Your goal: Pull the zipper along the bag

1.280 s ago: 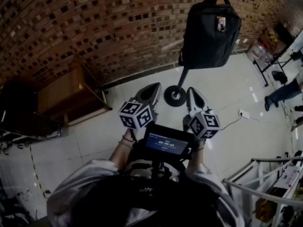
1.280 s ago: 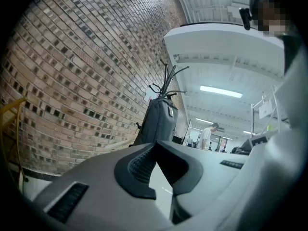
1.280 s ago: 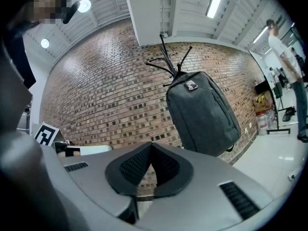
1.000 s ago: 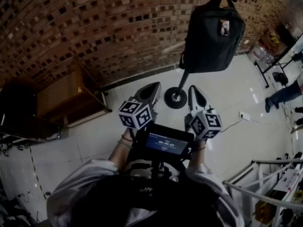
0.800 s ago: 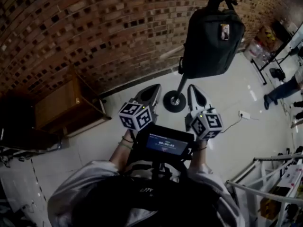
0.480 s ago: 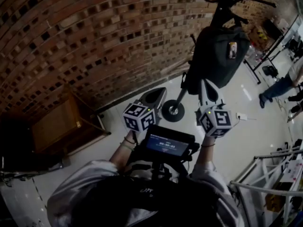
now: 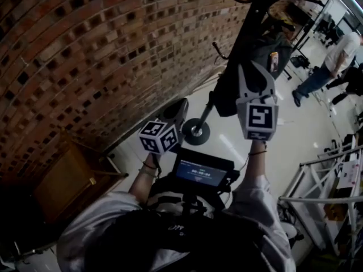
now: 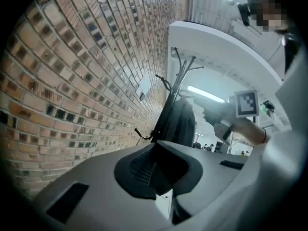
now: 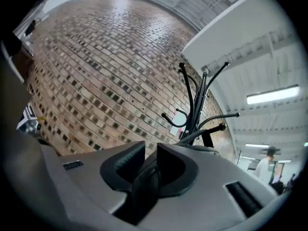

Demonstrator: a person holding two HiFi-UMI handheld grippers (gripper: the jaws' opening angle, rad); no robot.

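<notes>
Head view: a black backpack (image 7: 229, 98) hangs from the top hooks of a dark coat stand (image 7: 258, 7), close to a brick wall (image 7: 85, 50). Its long axis runs straight down alongside the stand's pole, top end up at the hooks, bottom end toward the round base on the pale floor (image 7: 283, 146). In this steep view that axis slants from upper right to lower left. A small light tag (image 7: 275, 61) shows on the bag's face. The zipper can't be made out.

The right gripper (image 7: 253, 72) is held up in front of the backpack, pointing at it. Its jaws have just been opening & now stand a little apart, w/ a narrow slit btwn the pads and nothing in it. The right gripper view shows only the stand's hooks & brick beyond the tips. Whether the tips touch the bag: can't tell. The left gripper view puts them just beside its upper part.

The left gripper (image 7: 180, 105) sits lower, near the stand's base in the head view, apart from the backpack, pointing toward wall & stand. Its jaws are together, tips meeting, holding nothing.

Also in frame: a small lit screen (image 7: 198, 171) at the person's chest btwn both forearms; a wooden cabinet (image 7: 62, 180) by the wall, lower left; a 2nd person (image 7: 334, 55) in a white top, far off at upper right; a metal rack (image 7: 317, 169) at the right edge.
</notes>
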